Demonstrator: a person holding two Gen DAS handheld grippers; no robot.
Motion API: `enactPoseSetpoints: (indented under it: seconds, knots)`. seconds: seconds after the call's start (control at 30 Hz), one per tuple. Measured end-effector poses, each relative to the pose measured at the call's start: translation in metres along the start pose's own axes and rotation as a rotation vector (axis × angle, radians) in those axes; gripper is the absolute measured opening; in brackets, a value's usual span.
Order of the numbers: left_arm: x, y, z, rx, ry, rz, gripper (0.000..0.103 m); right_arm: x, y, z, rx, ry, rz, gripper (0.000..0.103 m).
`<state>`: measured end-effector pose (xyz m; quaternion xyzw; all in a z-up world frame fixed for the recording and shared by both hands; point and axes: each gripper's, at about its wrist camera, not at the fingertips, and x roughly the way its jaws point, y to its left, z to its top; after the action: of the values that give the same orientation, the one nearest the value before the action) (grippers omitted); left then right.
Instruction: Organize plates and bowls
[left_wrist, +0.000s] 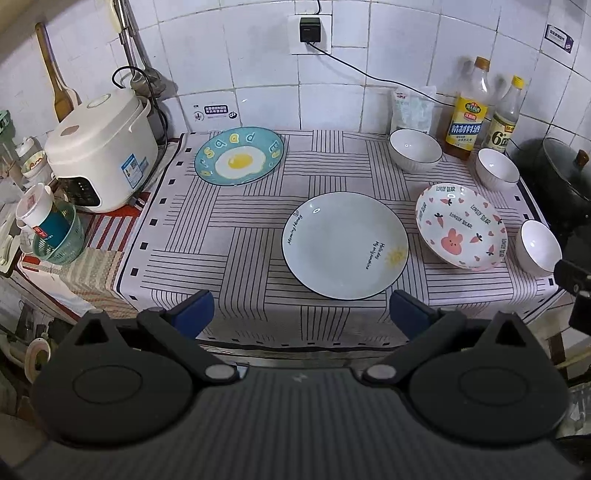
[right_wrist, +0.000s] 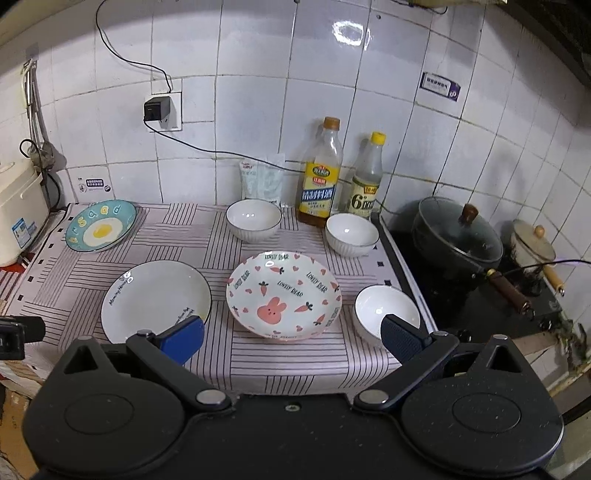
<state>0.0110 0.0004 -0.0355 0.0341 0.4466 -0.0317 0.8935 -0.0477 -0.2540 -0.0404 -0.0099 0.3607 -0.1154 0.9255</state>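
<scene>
Both the left tongs (left_wrist: 301, 314) and the right tongs (right_wrist: 293, 338) hang spread wide and empty over the near edge of the bench (left_wrist: 240, 221). On its striped cloth lie the egg plate (left_wrist: 239, 156), the pale plate (left_wrist: 345, 245) and the rabbit plate (right_wrist: 283, 295), apart from one another. Three white bowls (right_wrist: 253, 219) (right_wrist: 351, 234) (right_wrist: 384, 308) stand separately around the rabbit plate.

The right gripper (right_wrist: 291, 338) hangs wide apart and empty over the near edge of the striped cloth (right_wrist: 295, 363). Past it sits the rabbit plate (right_wrist: 283, 295), with a white plate (right_wrist: 155, 299) to its left, an egg plate (right_wrist: 100, 229) far left, and three white bowls (right_wrist: 253, 220) (right_wrist: 351, 235) (right_wrist: 384, 308) far and right.
</scene>
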Motion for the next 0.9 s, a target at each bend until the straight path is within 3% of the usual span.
enactPoseSetpoints:
  seconds: [0.27, 0.9]
  knots:
    - [0.006, 0.000, 0.000, -0.012, 0.035, 0.005, 0.103, 0.000, -0.002, -0.004, -0.001, -0.051, -0.004, 0.103]
    - [0.010, -0.001, -0.004, -0.025, 0.046, 0.016, 0.103, -0.004, -0.015, -0.010, 0.029, -0.044, 0.042, 0.103]
